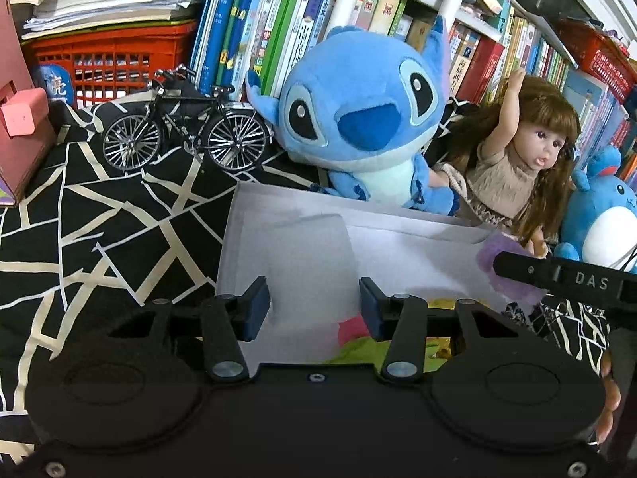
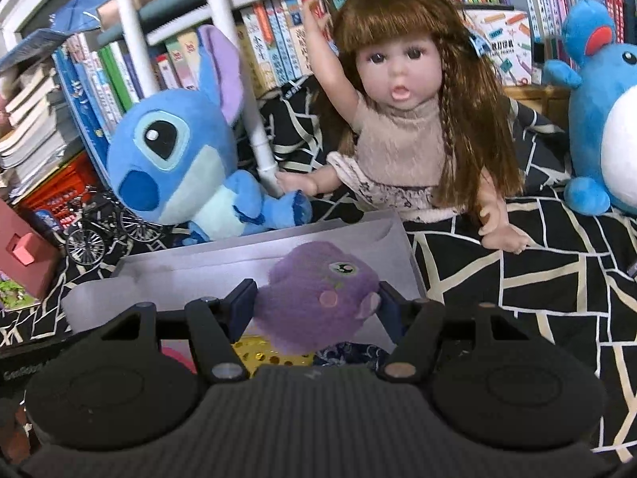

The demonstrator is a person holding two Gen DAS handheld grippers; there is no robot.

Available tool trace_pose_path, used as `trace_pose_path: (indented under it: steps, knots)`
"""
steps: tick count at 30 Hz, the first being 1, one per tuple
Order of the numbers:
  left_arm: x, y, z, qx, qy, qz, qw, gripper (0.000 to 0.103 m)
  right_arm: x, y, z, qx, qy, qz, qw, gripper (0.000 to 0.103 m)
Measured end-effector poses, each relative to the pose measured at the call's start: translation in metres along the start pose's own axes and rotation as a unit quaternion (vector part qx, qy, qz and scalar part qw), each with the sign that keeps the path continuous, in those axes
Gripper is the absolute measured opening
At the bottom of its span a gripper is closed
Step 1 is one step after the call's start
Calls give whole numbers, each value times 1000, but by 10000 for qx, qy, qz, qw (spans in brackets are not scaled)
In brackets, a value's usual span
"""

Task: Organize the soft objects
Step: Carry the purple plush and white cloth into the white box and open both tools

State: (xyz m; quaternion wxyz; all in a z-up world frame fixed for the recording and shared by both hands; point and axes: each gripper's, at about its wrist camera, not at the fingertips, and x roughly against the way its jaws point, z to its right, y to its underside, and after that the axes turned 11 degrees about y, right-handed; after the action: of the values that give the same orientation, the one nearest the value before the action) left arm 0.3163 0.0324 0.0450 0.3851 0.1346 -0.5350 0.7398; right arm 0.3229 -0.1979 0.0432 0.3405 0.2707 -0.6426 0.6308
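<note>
My right gripper is shut on a purple plush toy and holds it over the white box. The toy also shows in the left wrist view, at the right gripper's tip above the box's right end. My left gripper is open and empty, over the white box. Pink, green and yellow soft items lie in the box's near part. A blue Stitch plush, a long-haired doll and a blue round plush sit behind the box.
A model bicycle stands at the back left on the black-and-white cloth. A red crate with stacked papers and rows of books line the back. A pink box stands at the far left. A white pole rises beside the Stitch plush.
</note>
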Motion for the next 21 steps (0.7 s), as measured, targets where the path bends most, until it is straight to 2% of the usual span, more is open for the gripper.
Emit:
trace_pose_path:
  steps: [10, 16, 18, 21]
  knots:
    - [-5, 4, -2, 62, 86, 44, 9999, 46, -21, 7, 4, -203, 19, -193, 9996, 68]
    - [-9, 8, -6, 196, 132, 53, 9997, 47, -22, 10, 1, -150, 20, -141, 9998, 69]
    - [-8, 8, -5, 213, 112, 77, 9997, 50, -21, 10, 2, -173, 13, -127, 9998, 70]
    - [-6, 8, -4, 238, 38, 112, 9996, 59, -18, 9, 4, -220, -10, -113, 9997, 78]
